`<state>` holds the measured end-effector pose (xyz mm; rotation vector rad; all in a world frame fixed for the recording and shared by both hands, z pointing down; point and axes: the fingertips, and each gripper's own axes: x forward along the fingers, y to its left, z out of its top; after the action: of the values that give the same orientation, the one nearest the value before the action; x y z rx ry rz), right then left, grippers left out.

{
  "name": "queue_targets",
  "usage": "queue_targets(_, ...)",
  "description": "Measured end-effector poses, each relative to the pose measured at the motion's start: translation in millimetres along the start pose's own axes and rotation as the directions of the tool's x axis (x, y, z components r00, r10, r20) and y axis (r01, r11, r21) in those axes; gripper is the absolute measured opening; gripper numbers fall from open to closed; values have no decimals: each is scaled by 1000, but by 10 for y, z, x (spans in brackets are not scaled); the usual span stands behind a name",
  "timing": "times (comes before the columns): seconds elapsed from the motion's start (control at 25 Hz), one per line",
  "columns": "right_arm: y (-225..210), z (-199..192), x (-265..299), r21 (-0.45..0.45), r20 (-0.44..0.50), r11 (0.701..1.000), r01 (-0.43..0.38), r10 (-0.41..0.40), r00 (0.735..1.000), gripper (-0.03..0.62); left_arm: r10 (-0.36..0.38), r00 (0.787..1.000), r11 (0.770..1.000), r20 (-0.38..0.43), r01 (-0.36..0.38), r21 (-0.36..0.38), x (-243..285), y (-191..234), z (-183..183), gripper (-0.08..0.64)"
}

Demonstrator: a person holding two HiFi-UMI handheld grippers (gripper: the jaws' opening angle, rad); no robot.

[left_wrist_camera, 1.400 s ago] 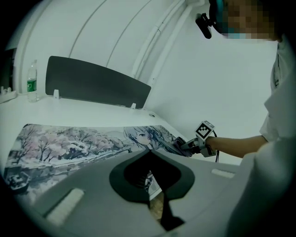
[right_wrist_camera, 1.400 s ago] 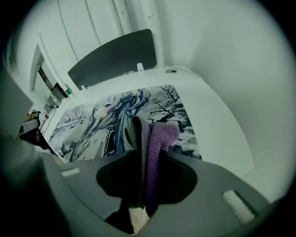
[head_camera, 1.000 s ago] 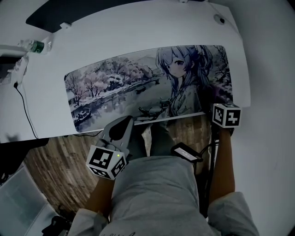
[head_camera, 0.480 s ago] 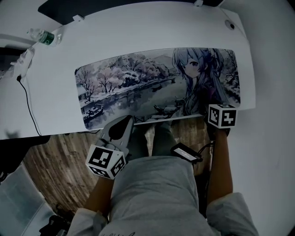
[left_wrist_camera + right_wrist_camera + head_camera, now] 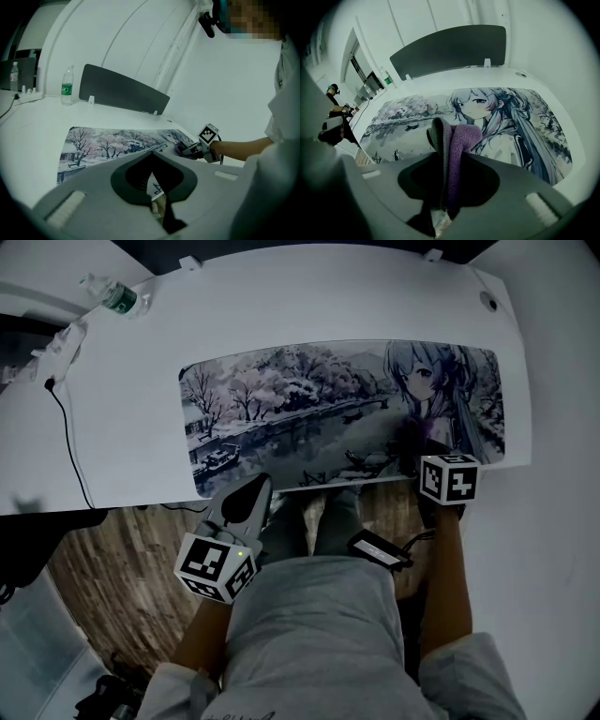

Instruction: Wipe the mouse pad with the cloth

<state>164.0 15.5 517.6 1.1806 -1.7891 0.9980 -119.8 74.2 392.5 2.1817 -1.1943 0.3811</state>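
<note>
Change: right gripper (image 5: pixel 449 157) has been shifted leftward along the near edge of the mouse pad (image 5: pixel 309 418), away from its right corner.
Right gripper: clamped on a folded purple-and-grey cloth (image 5: pixel 450 140), which is held over the printed figure at the pad's right end.
Left gripper (image 5: pixel 151 153): jaws brought together with nothing between them, held just off the near edge of the desk (image 5: pixel 141 427).
Mouse pad: laid flat on the white desk.

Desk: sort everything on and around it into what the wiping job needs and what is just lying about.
For the job:
mouse pad
cloth
right gripper, shut on the cloth

Lying about:
water bottle
black cable
dark panel at the back of the desk
left gripper, shut and empty, off the desk
</note>
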Motion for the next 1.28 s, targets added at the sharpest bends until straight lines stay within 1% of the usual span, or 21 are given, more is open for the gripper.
queue_targets(0.4,664,32,162,-65,-14,997,-41,40,999,114,20,1000,1000,23,-20,-15,-336,347,-66,18)
queue_targets(0.92,1314,72,322,-78,-10,993,-84,83,996,112,53,998,998,47,-51,-41,-728,661,-215,18)
queue_targets(1.28,1764,97,421,-85,-21,985,-148,147,989,113,91,993,994,69,-86,-71,-981,842,-301,18)
